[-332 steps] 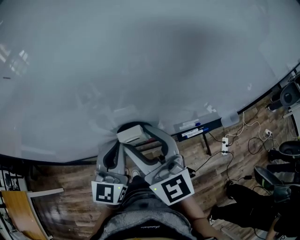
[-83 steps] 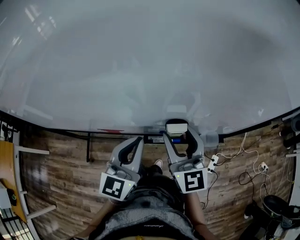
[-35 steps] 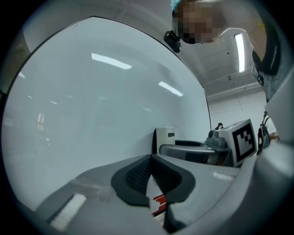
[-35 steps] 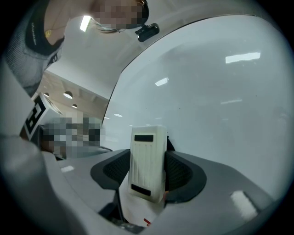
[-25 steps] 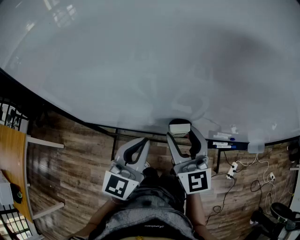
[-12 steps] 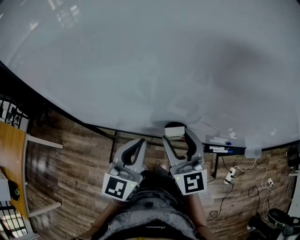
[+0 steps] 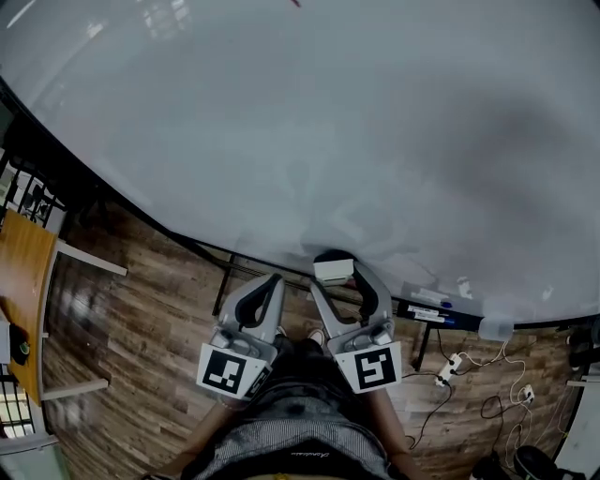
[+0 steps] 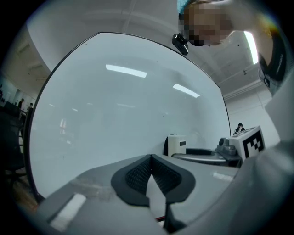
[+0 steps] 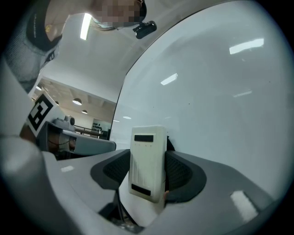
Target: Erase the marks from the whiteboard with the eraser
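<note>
Moved: eraser (image 7: 333, 271), shifted left along the lower edge of the whiteboard (image 7: 300, 141), now at the board's 6 o'clock, clamped in right tongs (image 7: 335, 279). Left tongs (image 7: 266, 281): pinched together, empty, at eraser's 9 o'clock. Red mark (image 7: 295, 3) at 12 o'clock; wiping likely unfinished.

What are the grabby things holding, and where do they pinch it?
The right gripper holds the white eraser, its jaws pinching the eraser's two long sides. The left gripper holds nothing; its jaws are shut together.
</note>
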Action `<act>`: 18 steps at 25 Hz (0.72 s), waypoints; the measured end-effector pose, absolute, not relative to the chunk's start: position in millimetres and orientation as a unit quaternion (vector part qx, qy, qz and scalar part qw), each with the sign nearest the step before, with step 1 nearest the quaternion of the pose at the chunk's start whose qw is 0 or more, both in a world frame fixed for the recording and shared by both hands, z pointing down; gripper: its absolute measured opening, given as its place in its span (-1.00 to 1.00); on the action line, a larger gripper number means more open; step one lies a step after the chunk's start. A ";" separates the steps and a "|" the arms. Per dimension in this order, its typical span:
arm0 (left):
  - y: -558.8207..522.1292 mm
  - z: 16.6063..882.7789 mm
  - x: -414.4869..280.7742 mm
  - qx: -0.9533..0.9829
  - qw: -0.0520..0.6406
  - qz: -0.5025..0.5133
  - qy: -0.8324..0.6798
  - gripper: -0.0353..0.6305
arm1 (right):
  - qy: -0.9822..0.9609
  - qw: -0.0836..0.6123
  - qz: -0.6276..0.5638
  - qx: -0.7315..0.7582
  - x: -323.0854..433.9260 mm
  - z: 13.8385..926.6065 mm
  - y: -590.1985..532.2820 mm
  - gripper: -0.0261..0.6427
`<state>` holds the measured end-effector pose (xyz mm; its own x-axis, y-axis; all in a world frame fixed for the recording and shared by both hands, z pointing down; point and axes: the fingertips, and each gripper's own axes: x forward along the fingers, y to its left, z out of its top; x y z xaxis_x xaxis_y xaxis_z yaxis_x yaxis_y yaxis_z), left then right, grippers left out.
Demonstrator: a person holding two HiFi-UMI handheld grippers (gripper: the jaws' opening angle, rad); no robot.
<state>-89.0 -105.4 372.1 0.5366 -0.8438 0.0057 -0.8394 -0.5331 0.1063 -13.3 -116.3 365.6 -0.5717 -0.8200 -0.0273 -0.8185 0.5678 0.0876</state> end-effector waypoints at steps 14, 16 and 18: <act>-112.7 373.8 -111.6 0.865 0.050 -0.025 -0.498 -0.88 | -0.902 0.004 -0.055 0.427 -48.6 361.3 -120.1 -0.19; -116.4 373.2 -120.4 0.867 0.049 -0.022 -0.495 -0.88 | -0.902 0.001 -0.057 0.427 -59.4 360.9 -123.8 -0.20; -120.7 372.7 -130.8 0.870 0.047 -0.020 -0.491 -0.88 | -0.901 -0.004 -0.058 0.430 -70.6 359.7 -127.5 -0.19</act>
